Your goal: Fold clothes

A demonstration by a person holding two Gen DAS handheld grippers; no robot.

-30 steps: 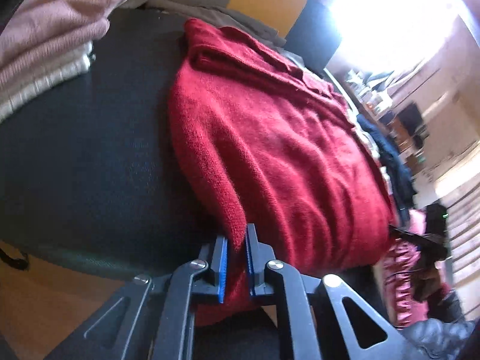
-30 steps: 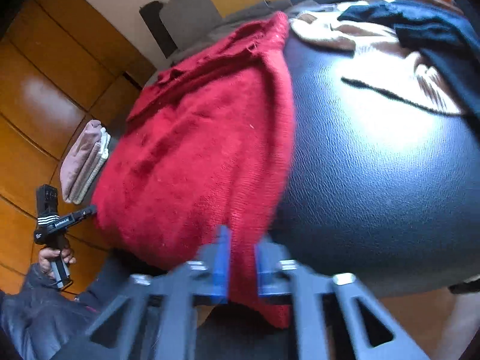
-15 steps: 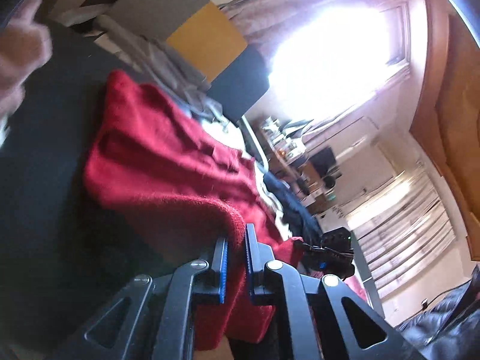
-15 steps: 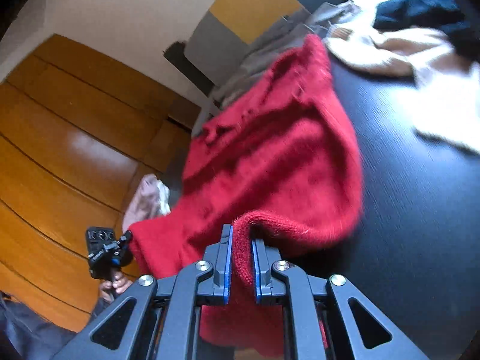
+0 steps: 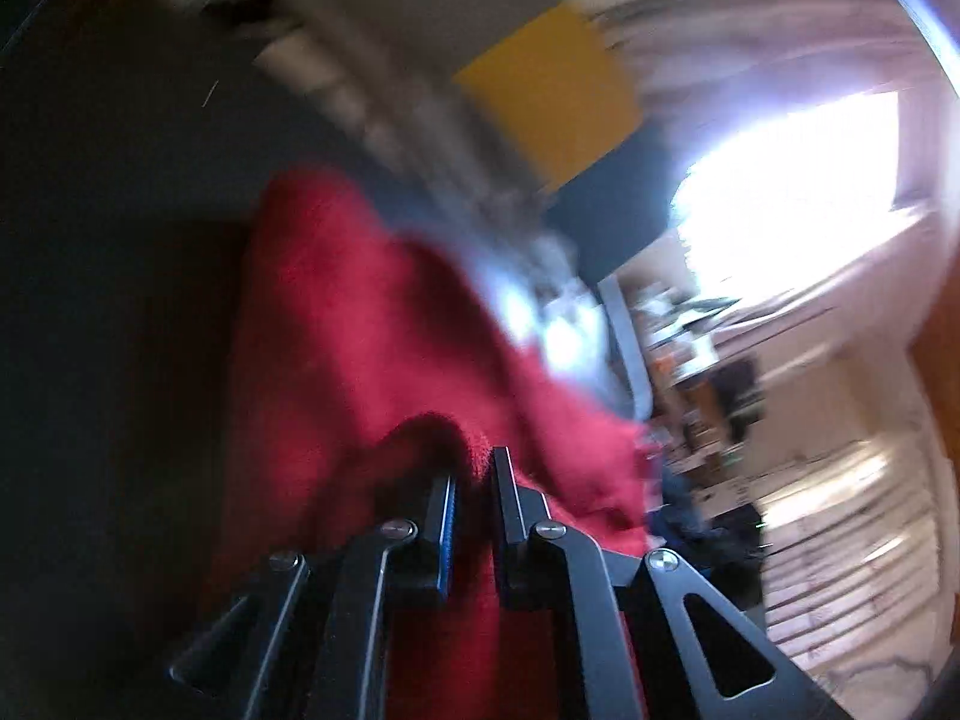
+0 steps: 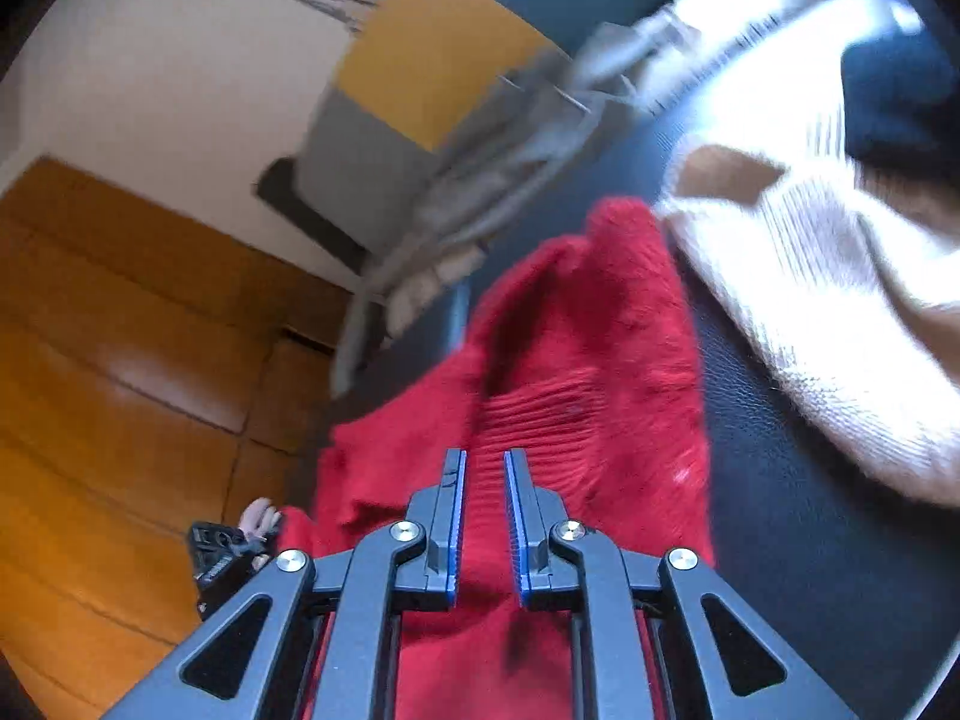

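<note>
A red knit sweater (image 5: pixel 360 330) lies bunched on the black padded tabletop (image 5: pixel 120 240). My left gripper (image 5: pixel 474 468) is shut on a fold of its edge, with dark red cloth filling the narrow gap between the pads. In the right wrist view the same sweater (image 6: pixel 600 360) rises in a ridge ahead of my right gripper (image 6: pixel 483 456). Its ribbed hem runs between the blue pads, and those jaws are opening slightly while the cloth still sits between them. Both views are blurred by motion.
A cream knit garment (image 6: pixel 840 300) and a navy one (image 6: pixel 900 90) lie on the black tabletop (image 6: pixel 810 540) to the right. Grey clothes (image 6: pixel 510 150) are heaped at the far edge before a yellow and grey panel. A hand with the other gripper (image 6: pixel 222 552) shows low left.
Both grippers have carried the sweater's near edge forward over its body, so the flat garment is now doubled into a bunch. The pink folded stack has left the left view.
</note>
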